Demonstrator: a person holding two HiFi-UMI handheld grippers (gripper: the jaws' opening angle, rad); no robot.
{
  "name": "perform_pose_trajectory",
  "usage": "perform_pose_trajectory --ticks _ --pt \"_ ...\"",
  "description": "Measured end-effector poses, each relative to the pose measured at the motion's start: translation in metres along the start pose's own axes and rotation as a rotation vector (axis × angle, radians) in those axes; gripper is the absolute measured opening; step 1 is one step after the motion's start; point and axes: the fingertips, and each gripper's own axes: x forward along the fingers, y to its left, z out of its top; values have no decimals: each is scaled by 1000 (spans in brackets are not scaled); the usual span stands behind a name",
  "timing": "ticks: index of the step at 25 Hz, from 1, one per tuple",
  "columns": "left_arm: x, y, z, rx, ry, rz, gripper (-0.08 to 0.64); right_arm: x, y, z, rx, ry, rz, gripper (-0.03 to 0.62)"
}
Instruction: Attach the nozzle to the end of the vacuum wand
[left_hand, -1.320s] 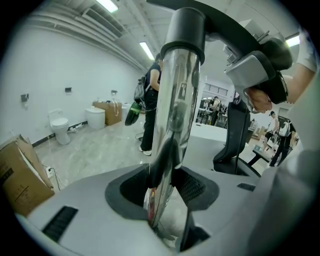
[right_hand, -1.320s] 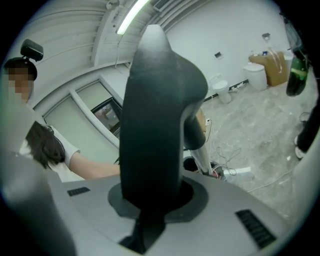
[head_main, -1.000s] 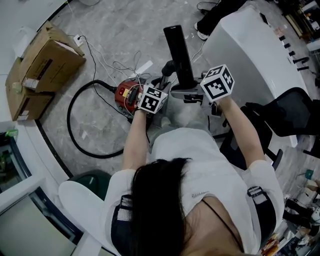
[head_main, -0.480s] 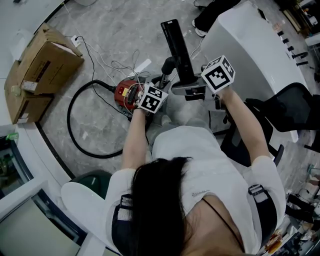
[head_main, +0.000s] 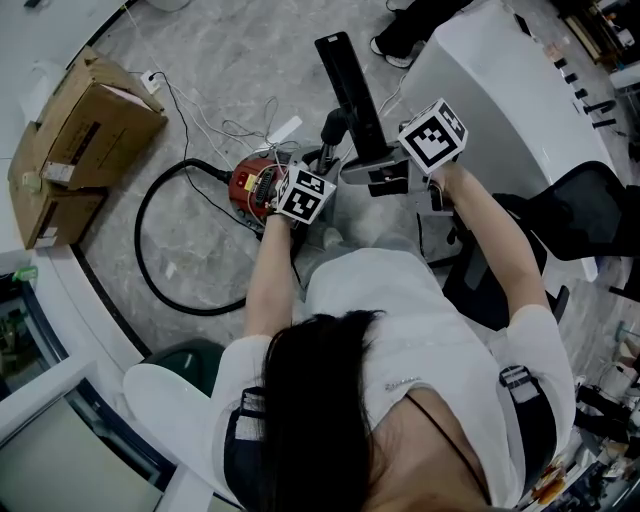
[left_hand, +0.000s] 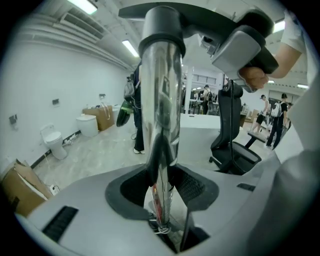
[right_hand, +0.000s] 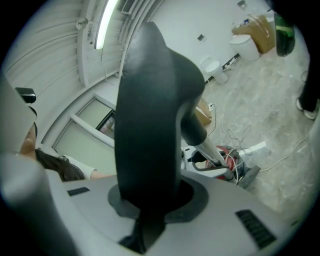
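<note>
Right gripper view: nozzle (right_hand: 147, 125) clamped between the fingers (right_hand: 227, 210).

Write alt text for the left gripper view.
The left tool grips a shiny metal vacuum wand, whose top meets the collar of the dark nozzle overhead. Behind: a bright room, a black office chair and standing people.

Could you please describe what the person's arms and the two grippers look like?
The left gripper and right gripper have smooth light-grey bodies, dark grey around the jaws. Each carries a white cube printed with black square markers. The person wears a white short-sleeved top with dark straps at the shoulders; the forearms are bare.
</note>
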Motion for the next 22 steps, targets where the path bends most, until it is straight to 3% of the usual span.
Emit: perform_pose_trajectory --ticks 6,11,15,22 --pt "0 2 0 48 16 31 152 3 6 8 84 -56 21 71" --pt "2 -3 1 74 28 5 153 -3 8 7 57 60 -9 66" --pt "4 -7 1 117 16 -4 155 -8 7 1 125 131 -18 66" --pt "3 -5 1 101 25 -3 155 -9 7 5 142 54 42 72"
